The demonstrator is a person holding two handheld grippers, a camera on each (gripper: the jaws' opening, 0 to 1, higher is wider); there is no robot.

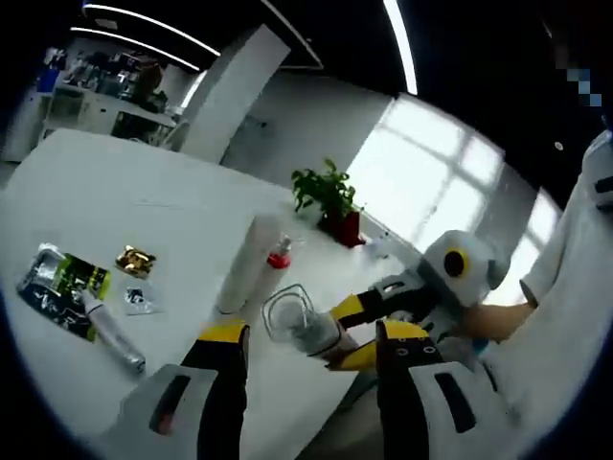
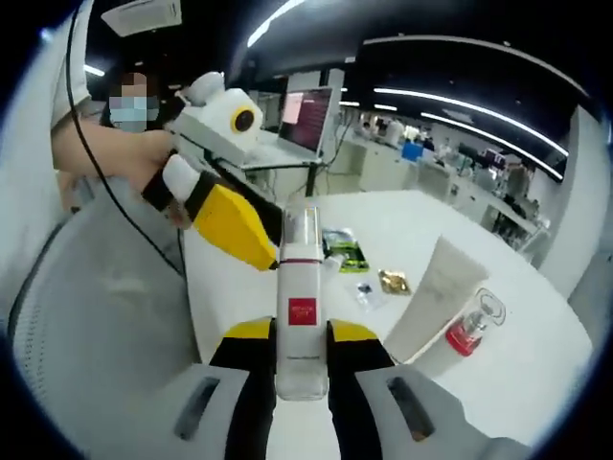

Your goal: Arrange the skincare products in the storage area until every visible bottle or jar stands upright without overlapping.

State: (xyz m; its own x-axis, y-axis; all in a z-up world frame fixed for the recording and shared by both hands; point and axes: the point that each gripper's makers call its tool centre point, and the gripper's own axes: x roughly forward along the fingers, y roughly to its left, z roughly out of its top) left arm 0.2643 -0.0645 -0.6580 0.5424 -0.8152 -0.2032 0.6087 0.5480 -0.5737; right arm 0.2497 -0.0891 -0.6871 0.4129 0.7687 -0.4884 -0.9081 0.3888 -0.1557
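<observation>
Right gripper [image 2: 302, 359] — lower centre of the right gripper view; yellow-tipped jaws clamped on the sides of a clear bottle [image 2: 302, 316] with a red square label, held upright above the white table [image 2: 536, 355].

Left gripper [image 1: 311, 350] — bottom of the left gripper view; jaws apart, nothing between them. In the right gripper view it enters from the upper left, held in a person's hand [image 2: 144, 158].

Same bottle [image 1: 292, 321] — lower centre of the left gripper view, just beyond the open jaws, gripped by the other gripper coming from the right.

White tube [image 2: 436, 297] — right of centre, standing tilted; small red-labelled bottle [image 2: 471, 331] just beside it.

Green-and-black sachet [image 1: 62, 283], silver tube [image 1: 113, 331], gold packet [image 1: 136, 259], small clear packet [image 1: 139, 299] — lying flat at the left of the left gripper view.

Potted plant [image 1: 330, 201] — upper centre, at the table's far edge.
</observation>
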